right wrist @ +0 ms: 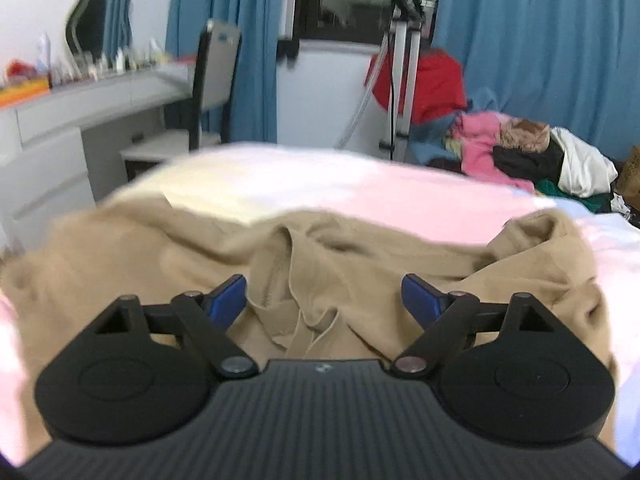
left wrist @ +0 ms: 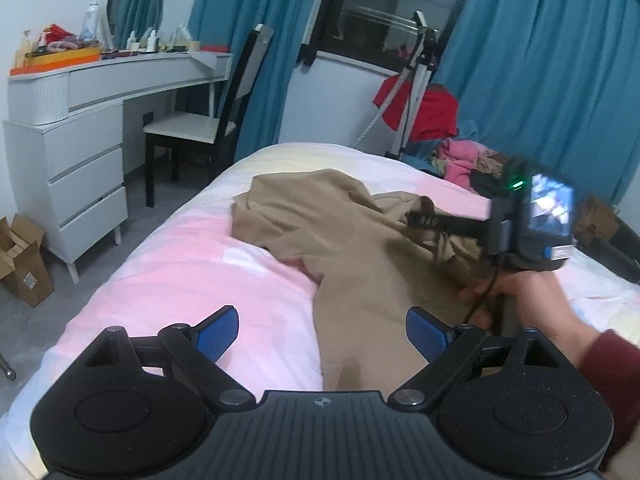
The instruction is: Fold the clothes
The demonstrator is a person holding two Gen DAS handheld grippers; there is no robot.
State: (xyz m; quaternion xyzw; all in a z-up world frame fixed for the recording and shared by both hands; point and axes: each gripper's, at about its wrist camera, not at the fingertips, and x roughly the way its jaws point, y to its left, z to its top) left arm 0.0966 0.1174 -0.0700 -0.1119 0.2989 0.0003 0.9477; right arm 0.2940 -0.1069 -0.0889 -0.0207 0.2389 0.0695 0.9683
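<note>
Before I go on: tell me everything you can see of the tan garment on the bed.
The tan garment is one soft, knit-looking piece, plain beige, lying crumpled and unfolded across the pink and white bed cover. Its fabric bunches into ridges and a raised hump at the right wrist view's right side. One long part runs toward the camera. The open right tongs hover over its folds, gripping nothing.

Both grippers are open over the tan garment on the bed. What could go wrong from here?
1. The tan garment lies bunched, with ridges between the right gripper pads; a grasp there may catch several layers.
2. The left gripper hangs open half over the pink bedsheet, so closing low might pinch sheet too.
3. The right-wrist view is blurred, so aim may be off.
</note>
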